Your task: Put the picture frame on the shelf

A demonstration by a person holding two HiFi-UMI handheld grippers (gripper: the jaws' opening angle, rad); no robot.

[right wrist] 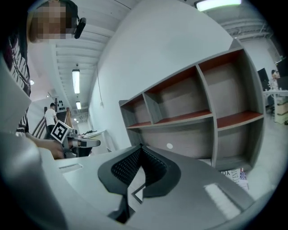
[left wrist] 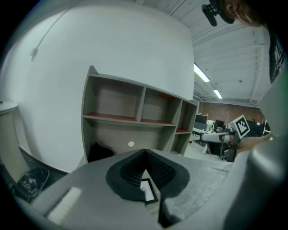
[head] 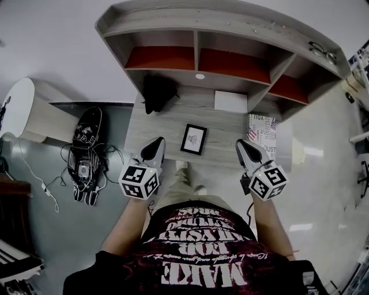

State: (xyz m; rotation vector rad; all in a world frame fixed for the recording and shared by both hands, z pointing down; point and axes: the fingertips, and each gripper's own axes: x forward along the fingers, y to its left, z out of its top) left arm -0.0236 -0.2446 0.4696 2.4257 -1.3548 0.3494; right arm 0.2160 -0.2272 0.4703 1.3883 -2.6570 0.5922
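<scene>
None of the task looks done yet. The picture frame lies flat on the worktop, in the open area near the person, well short of the shelf that stands at the far edge. It is a small black-edged frame with a pale print, and nothing touches it.

The left gripper sits just left of the frame and the right gripper further off to its right, so the frame lies between them. Both are over the near part of the worktop. In the left gripper view the fingers meet at their tips with nothing between them. The frame only shows through the gap lower down, on the surface beyond. The right gripper view shows the same: its fingers are drawn together and empty, with a corner of the frame visible past them.

Three red-floored compartments in the upper row of the shelf appear empty, so there seems to be room for the frame. The lower recess already holds a black object on the left and a white box further right.

By my reading, the whole job remains: spread one pair of fingers, take the frame by an edge, lift it, carry it to the far side and set it on the shelf.
</scene>
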